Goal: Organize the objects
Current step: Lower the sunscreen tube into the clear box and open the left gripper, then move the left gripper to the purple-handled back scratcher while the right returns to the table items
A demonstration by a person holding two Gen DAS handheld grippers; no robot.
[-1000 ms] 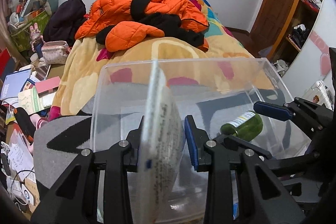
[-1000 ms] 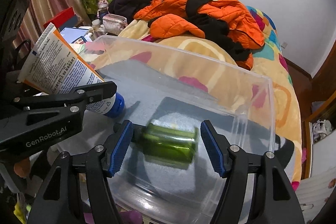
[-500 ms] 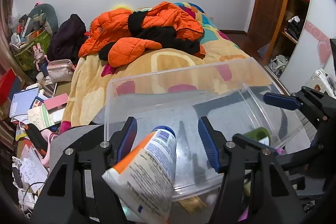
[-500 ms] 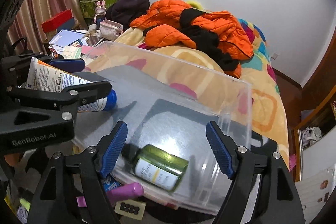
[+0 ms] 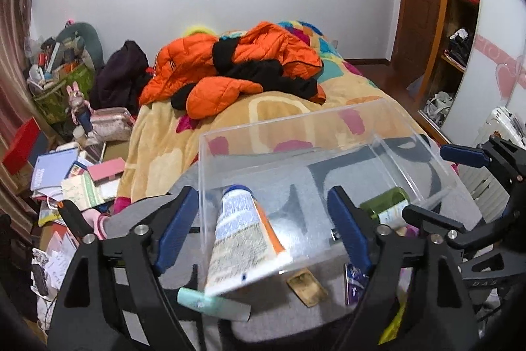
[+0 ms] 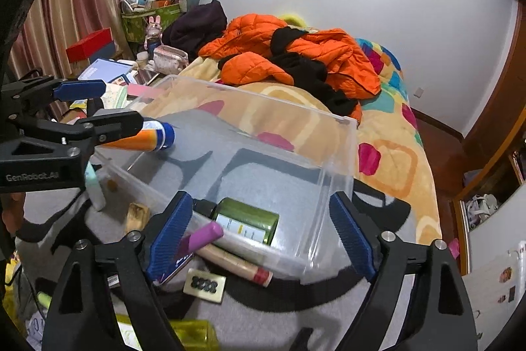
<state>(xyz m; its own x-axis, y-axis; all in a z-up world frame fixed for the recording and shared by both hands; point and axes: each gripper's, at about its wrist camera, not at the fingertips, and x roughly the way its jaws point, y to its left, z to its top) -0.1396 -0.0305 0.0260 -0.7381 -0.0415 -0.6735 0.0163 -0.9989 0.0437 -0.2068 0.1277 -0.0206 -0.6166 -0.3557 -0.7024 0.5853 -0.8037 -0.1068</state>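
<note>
Clear plastic bin [image 5: 296,134] on a grey mat [image 6: 279,311] at the foot of a bed [image 5: 157,147], holding a white-and-orange tube [image 5: 243,239] with its blue cap toward the bed and a green bottle [image 6: 246,221] on its side. Left gripper [image 5: 263,226] and right gripper [image 6: 259,232]: jaws just opened wide, nothing gripped, pads clear of both items. Purple tube [image 6: 200,236] and gold card [image 6: 205,285] lie outside the bin on the mat

The black plastic body of the left gripper [image 6: 36,166], left of the clear plastic storage bin [image 6: 342,153], carries the white lettering "GenRobot.AI". Inside the bin, the white-and-orange tube with a blue cap [image 5: 245,239] and the green glass bottle's pale label [image 6: 241,227] bear print too small to read.
</note>
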